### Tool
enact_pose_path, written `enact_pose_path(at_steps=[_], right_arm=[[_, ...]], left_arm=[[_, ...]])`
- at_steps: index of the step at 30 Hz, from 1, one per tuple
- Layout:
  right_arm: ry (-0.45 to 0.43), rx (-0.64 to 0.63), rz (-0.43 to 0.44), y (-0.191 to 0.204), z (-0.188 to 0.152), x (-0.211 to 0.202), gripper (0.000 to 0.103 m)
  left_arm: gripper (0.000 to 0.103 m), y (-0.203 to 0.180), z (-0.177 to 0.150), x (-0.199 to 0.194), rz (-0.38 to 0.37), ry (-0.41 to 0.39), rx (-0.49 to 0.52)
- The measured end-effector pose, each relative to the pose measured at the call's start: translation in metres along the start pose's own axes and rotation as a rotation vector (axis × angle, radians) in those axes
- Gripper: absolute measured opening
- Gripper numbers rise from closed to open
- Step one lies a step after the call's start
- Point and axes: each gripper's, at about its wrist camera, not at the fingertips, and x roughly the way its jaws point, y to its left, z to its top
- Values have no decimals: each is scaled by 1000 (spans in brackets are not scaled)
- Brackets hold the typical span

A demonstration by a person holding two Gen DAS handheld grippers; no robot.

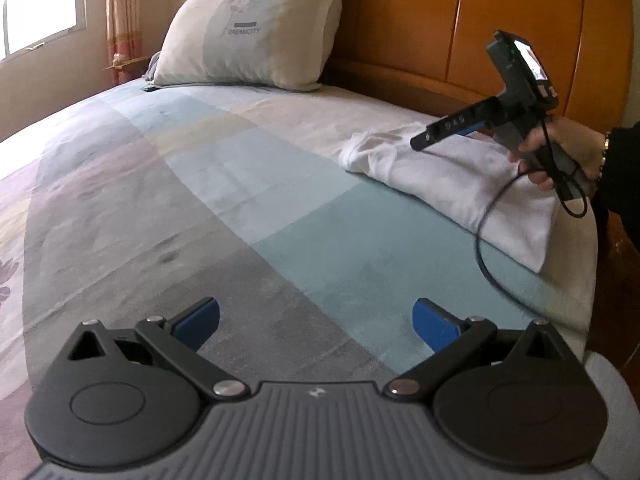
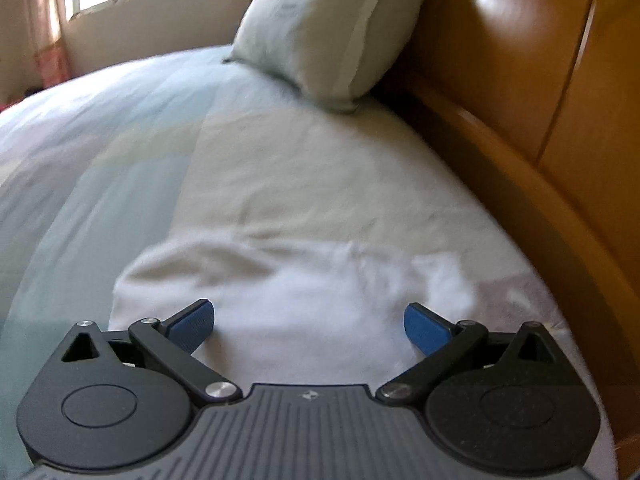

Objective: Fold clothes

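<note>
A folded white garment (image 1: 456,184) lies on the bed near its right edge, close to the wooden headboard. In the left wrist view a hand holds the right gripper (image 1: 424,140) just above the garment's far end. The right wrist view has that gripper (image 2: 310,330) open over the white garment (image 2: 304,292), its blue pads (image 2: 192,326) wide apart with nothing between them. My left gripper (image 1: 316,326) is open too, hovering over bare bedspread well to the left of the garment, and it holds nothing.
A patchwork bedspread (image 1: 208,184) in blue, grey and cream covers the bed. A pale pillow (image 1: 256,28) leans on the orange wooden headboard (image 1: 460,12). A window (image 1: 36,4) and curtain stand at the far left. The right gripper's black cable (image 1: 486,248) hangs over the garment.
</note>
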Motion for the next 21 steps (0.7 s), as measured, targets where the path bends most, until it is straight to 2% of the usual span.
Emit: enact_pose_path(at_steps=[4,7,10,12,15,17,21], right_arm=[[-28,79,-51,-4,12,-1,103],[-103,71,23,10,10,-29,103],[-63,24,40,33,-3,-30,103],[28,-4,47,47,-17,-10,103],[14,-16,29,55,-21,-13,103],[1,48,71,51,-18,-29,103],[-20,64,108,54,-34,-58,103]], left_arm=[[102,-3,-1,-7,6,-13,1],[102,1,-4,-17,8,-61,-31],[102,7,-5,-23,-4,-85,-81],[102,9,-4,-25,-17,-66,-94],[102,8,-4,-31,-22,-45,-87],[102,7,-6,-36,-20,-51,-72],[102,8,-9,-38,-38,-32,-77]])
